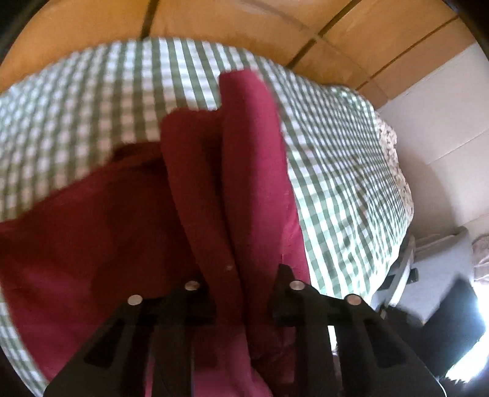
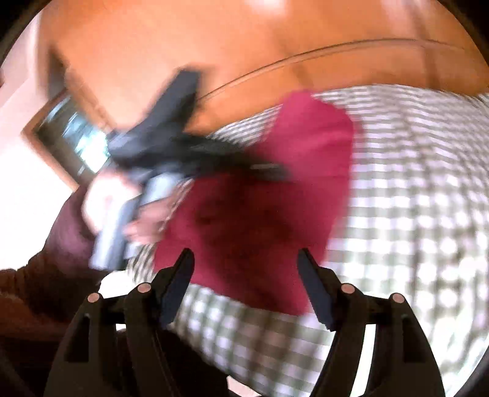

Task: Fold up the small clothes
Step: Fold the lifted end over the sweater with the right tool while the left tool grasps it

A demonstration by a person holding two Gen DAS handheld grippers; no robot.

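A dark red garment (image 1: pixel 232 171) lies on a green-and-white checked cloth (image 1: pixel 91 100). In the left wrist view my left gripper (image 1: pixel 244 284) is shut on a bunched fold of the red garment, which runs up between the fingers and away across the cloth. In the right wrist view my right gripper (image 2: pixel 246 262) is open and empty, just above the near edge of the red garment (image 2: pixel 275 198). The left gripper (image 2: pixel 269 168) shows there too, blurred, gripping the garment's left side, held by a hand (image 2: pixel 104 201).
The checked cloth (image 2: pixel 412 198) covers a table in front of wooden panelling (image 1: pixel 244 27). The cloth's right edge (image 1: pixel 397 183) drops off beside a white wall, with grey and black items (image 1: pixel 443 274) below it. A dark window or frame (image 2: pixel 70 131) is at left.
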